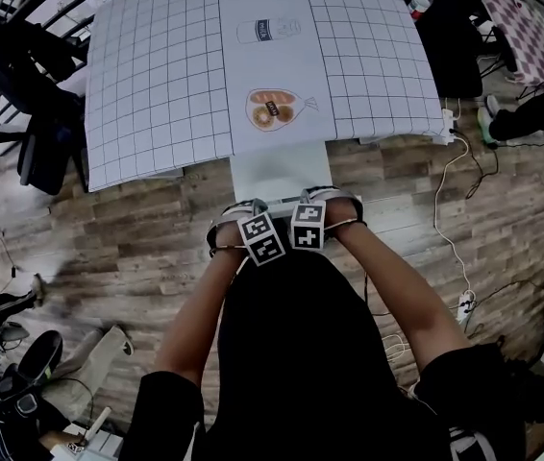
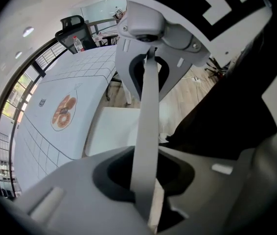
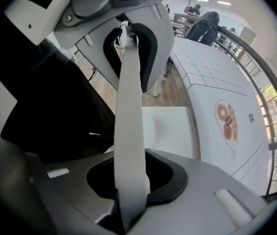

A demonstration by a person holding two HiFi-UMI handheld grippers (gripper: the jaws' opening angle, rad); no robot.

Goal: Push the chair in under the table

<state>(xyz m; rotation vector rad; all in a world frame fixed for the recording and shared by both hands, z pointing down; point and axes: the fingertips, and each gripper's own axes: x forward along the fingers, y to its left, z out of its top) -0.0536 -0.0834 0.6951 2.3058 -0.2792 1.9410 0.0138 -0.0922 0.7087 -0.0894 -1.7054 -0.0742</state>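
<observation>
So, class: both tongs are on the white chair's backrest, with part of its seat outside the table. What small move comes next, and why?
Probably slide the white plastic chair a little further under the white grid-patterned table. The left tongs and right tongs are both clamped on its backrest rim, and some seat shows beyond the table edge.

Head view looks steeply down; both close gripper views share the chair [image 1: 282, 169] and table [image 1: 157, 84].

1. The counter [image 1: 157, 84] is white with a thin dark grid; its plain middle strip carries an orange-brown print.
2. The chair [image 1: 282, 171] is white.
3. The floor [image 1: 128, 238] is brown wood-grain planks.
4. The left gripper [image 2: 146, 180] and right gripper [image 3: 128, 180] are grey, with black-and-white cubes.
</observation>
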